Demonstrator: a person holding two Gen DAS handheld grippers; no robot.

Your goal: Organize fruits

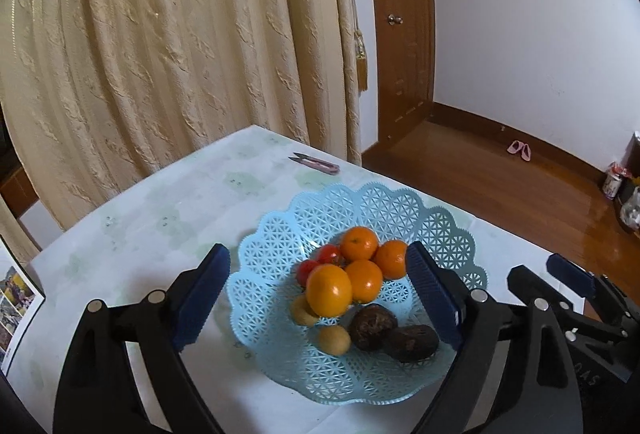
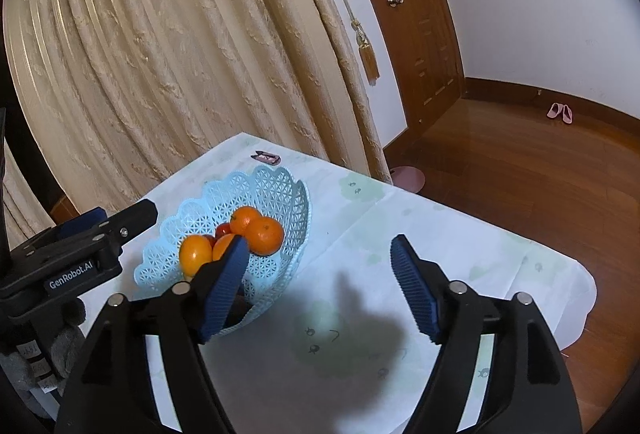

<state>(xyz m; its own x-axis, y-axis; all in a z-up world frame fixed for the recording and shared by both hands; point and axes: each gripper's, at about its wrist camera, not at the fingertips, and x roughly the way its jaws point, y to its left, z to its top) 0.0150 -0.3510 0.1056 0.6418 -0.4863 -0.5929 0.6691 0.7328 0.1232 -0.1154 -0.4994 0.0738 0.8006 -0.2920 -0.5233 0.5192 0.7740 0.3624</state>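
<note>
A light blue lattice basket stands on the white table. It holds several oranges, two small red fruits, two yellowish fruits and two dark brown wrinkled fruits. My left gripper hangs open above the basket, its blue pads wide apart on either side of the fruit pile, touching nothing. My right gripper is open over bare tablecloth to the right of the basket, with nothing between its fingers. The right gripper also shows at the right edge of the left wrist view.
A small pink thread snipper lies near the table's far edge. A cream curtain hangs behind the table. Wooden floor lies beyond the right table edge. A photo sheet rests at the left.
</note>
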